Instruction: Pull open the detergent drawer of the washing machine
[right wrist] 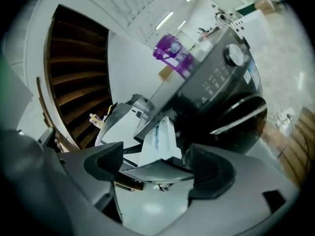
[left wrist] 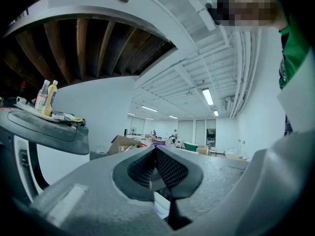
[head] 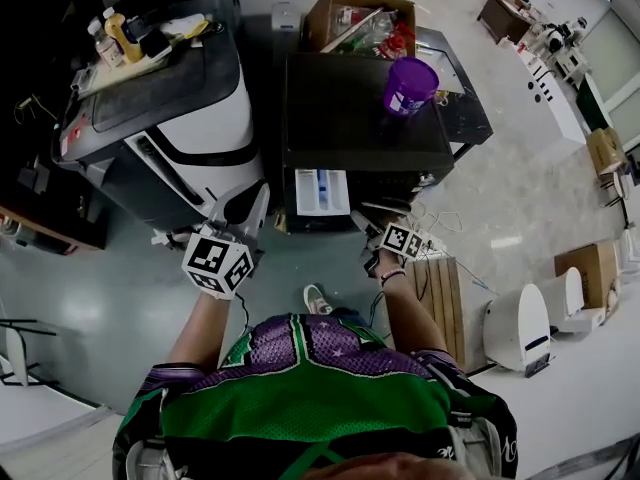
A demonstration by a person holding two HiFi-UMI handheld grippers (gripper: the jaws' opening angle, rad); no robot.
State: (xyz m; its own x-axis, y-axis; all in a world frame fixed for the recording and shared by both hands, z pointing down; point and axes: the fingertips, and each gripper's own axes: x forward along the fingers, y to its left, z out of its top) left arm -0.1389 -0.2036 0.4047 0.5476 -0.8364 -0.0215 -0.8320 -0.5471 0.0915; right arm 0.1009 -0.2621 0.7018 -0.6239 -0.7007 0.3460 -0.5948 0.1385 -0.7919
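Note:
The black washing machine [head: 360,118] stands ahead of me, and its white detergent drawer [head: 322,190] sticks out of the front at the upper left. My right gripper [head: 368,236] is just right of the drawer's front, apart from it. In the right gripper view its jaws [right wrist: 155,163] stand wide open; the drawer [right wrist: 160,141] shows beyond them, its grey front panel across the gap, and neither pad touches it. My left gripper [head: 240,218] hovers left of the drawer. Its ribbed pads [left wrist: 155,168] meet with nothing between them.
A purple cup [head: 410,86] sits on the washer's top. A grey-and-white machine [head: 170,118] with bottles [head: 122,36] on it stands to the left, a cardboard box [head: 355,18] behind. A wooden pallet [head: 440,288] with cables and a white appliance [head: 520,323] lie at the right.

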